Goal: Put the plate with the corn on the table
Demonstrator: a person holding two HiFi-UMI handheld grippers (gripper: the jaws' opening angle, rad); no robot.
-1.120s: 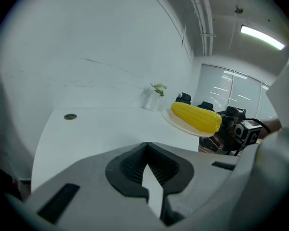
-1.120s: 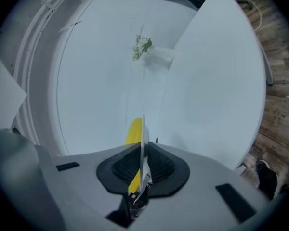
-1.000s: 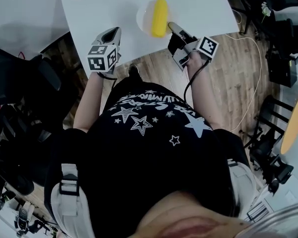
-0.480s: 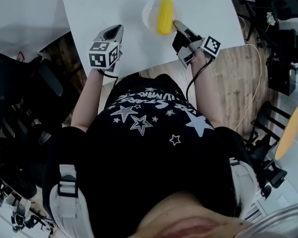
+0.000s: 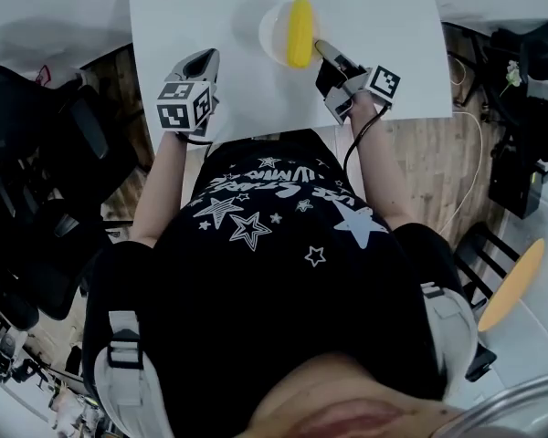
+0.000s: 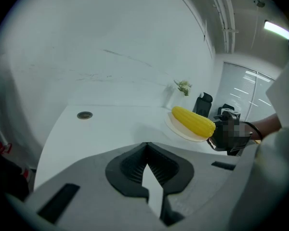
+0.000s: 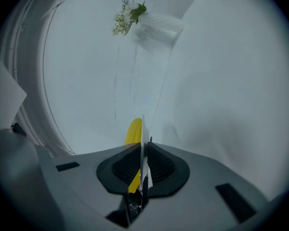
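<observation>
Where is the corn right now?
In the head view, the corn lies on the plate over the white table, top centre; the right tongs grip the plate's rim beside it.

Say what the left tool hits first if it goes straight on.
The left tool would probably meet bare white tabletop, between the round grey grommet and the white plate carrying the yellow corn cob; depth is unclear.

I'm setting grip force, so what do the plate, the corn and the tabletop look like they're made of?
Plate: thin, pale and smooth, probably plastic; in the right gripper view its rim looks sheet-thin edge-on.
Corn: evenly bright yellow with a slight sheen, likely a plastic toy.
Table: white, matte and smooth, perhaps laminate or painted board.
</observation>
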